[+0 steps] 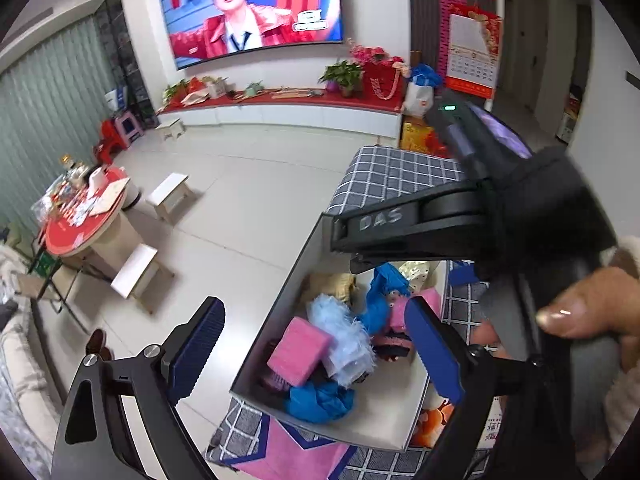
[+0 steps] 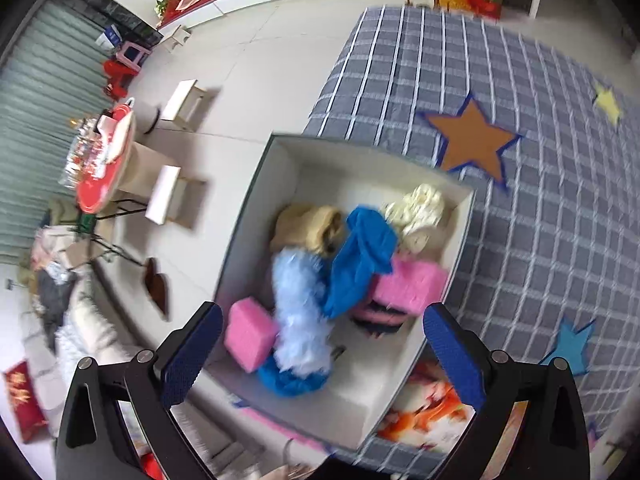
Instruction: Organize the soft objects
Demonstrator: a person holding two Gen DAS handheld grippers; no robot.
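A white open box (image 2: 460, 240) (image 1: 280, 308) sits on a grey checked cloth (image 2: 540, 220). In it lie a pink sponge block (image 2: 250, 334) (image 1: 298, 350), a second pink block (image 2: 412, 284), a pale blue fluffy piece (image 2: 300, 304) (image 1: 344, 332), blue cloth (image 2: 364, 256), a tan soft item (image 2: 308, 224) and a cream soft item (image 2: 420, 210). My right gripper (image 2: 324, 364) is open and empty above the box's near end. My left gripper (image 1: 316, 356) is open and empty over the box's left side. The right gripper's body (image 1: 460, 224) crosses the left wrist view.
The cloth carries an orange star (image 2: 472, 140) and a blue star (image 2: 572, 348). Left of the box the tiled floor (image 1: 240, 184) holds white stools (image 1: 136, 268) and a round red table (image 1: 84, 216) with clutter. A TV (image 1: 256, 4) hangs above a low red-topped cabinet (image 1: 288, 104).
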